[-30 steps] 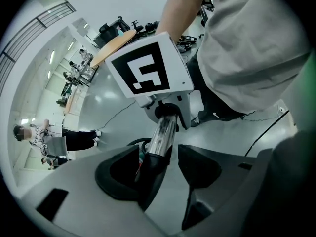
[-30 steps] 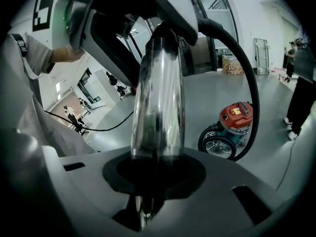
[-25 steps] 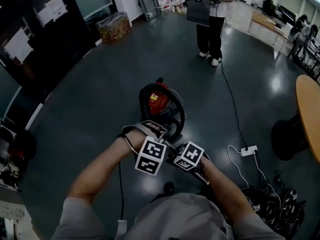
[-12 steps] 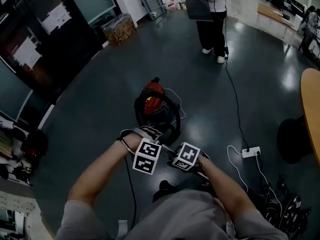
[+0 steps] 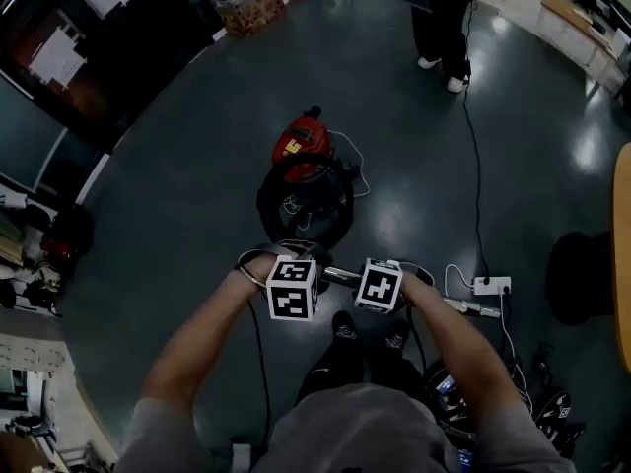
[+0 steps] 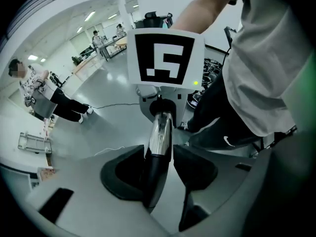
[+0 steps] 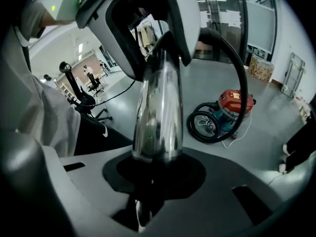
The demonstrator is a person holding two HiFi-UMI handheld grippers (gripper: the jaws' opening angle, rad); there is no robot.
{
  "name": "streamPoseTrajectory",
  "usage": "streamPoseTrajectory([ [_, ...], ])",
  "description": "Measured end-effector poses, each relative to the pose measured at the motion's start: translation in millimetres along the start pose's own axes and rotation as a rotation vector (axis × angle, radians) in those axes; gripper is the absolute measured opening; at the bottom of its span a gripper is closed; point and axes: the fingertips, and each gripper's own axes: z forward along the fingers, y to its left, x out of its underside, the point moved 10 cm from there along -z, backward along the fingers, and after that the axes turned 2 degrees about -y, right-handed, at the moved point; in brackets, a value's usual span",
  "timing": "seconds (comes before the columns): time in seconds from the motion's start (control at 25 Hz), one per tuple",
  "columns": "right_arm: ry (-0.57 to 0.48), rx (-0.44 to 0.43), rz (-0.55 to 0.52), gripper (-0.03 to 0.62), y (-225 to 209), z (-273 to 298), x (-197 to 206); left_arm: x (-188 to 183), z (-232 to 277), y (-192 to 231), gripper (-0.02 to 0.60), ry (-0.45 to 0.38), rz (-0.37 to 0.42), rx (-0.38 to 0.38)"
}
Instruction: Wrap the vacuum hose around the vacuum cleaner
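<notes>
With the vacuum cleaner (image 5: pixel 301 144) receded to upper centre, I am clamping the wand (image 7: pixel 158 112) in the right gripper (image 7: pixel 153 181) and the left gripper (image 6: pixel 168 174), jaws just closing onto it, risking the hose (image 7: pixel 236 53) snapping taut and tipping it.

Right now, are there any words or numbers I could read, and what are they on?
No words or numbers can be read anywhere.
Label on the red vacuum cleaner: too small to read.
White papers on the dark wall: too blurred to read.
Marker cubes: black-and-white squares, not letters.
Trousers: a white swoosh mark, no words.
</notes>
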Motion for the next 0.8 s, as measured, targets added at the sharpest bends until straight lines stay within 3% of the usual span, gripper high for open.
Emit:
streamPoseTrajectory([
  [0.24, 0.116, 0.06, -0.086, 0.094, -15.5, 16.6, 9.3, 19.0, 35.6, 1.8, 0.193, -0.103, -0.141, 0.0],
  [0.6, 0.351, 0.107, -0.317, 0.094, -33.0, 61.2, 6.6, 65.3, 79.7, -12.4, 0.193, -0.277, -0.358, 0.01],
  [0.8, 0.462, 0.119, -0.445, 0.094, -48.1, 92.6, 4.5, 95.1, 100.0, -8.8, 0.193, -0.382, -0.5, 0.077],
])
